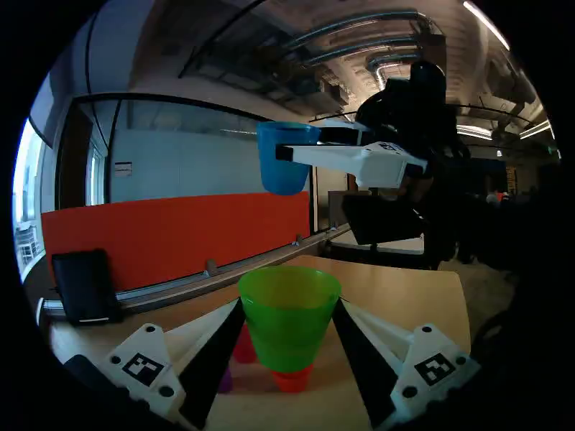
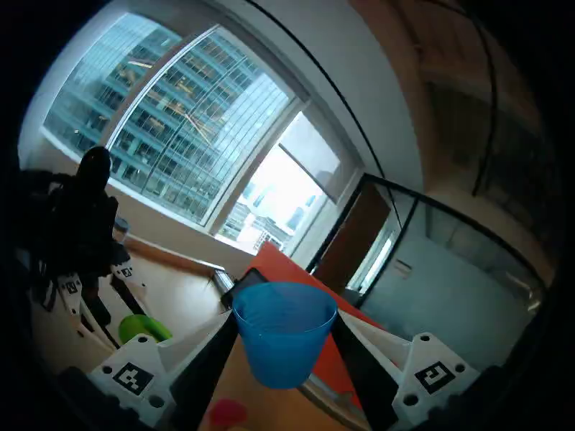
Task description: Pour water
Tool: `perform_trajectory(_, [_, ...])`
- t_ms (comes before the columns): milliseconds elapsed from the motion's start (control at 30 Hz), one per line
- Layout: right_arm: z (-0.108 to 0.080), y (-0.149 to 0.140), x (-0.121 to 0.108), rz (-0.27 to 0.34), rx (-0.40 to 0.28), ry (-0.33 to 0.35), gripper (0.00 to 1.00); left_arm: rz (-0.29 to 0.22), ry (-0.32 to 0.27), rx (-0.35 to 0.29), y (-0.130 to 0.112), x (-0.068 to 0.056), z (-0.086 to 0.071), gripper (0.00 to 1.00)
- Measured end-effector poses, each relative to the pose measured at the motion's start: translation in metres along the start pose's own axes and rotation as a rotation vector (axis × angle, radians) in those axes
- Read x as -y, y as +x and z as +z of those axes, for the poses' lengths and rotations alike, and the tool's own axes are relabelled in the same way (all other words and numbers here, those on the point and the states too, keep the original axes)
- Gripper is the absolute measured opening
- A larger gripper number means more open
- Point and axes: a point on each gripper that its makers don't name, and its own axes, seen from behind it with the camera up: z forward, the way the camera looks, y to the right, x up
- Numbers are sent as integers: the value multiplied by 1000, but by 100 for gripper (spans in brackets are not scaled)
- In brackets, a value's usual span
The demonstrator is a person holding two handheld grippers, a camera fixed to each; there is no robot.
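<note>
Blue cup (image 2: 284,334), tapered plastic, sits clamped in right gripper (image 2: 285,327) jaws; green cup (image 1: 289,320) likewise in left gripper (image 1: 289,312) jaws.

The left gripper view sits low over the table (image 1: 402,287) and faces level toward the far orange partition (image 1: 172,230), with the green cup (image 1: 290,316) near. The right gripper view looks from higher up and tilted, with the blue cup (image 2: 284,330) near. Both views share the two cups, the table and the partition.

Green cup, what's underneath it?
An orange cup shows below it, a pink cup to its side, both on the table; the green cup covers the orange cup's top.
</note>
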Motion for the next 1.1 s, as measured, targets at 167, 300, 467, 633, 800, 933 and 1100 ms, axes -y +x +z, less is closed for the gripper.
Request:
perform_trajectory(167, [-3, -3, 5, 240, 16, 29, 90, 3, 5, -1, 2, 1, -1, 84])
perform_trajectory(300, [-5, -4, 3, 371, 18, 46, 90, 10, 11, -3, 4, 3, -2, 85])
perform_trajectory(467, [-9, -17, -4, 401, 33, 28, 91, 17, 21, 0, 5, 7, -5, 85])
perform_trajectory(633, [-17, -29, -4, 410, 52, 20, 91, 21, 37, 7, 2, 15, -8, 84])
perform_trajectory(800, [-26, -43, -7, 436, 59, 9, 91, 24, 57, 16, -3, 23, -12, 84])
perform_trajectory(933, [-36, -56, -11, 458, 70, -2, 91, 23, 76, 24, -6, 32, -17, 85])
perform_trajectory(1100, [-48, -69, -15, 482, 70, -11, 91, 23, 98, 33, -9, 43, -23, 84])
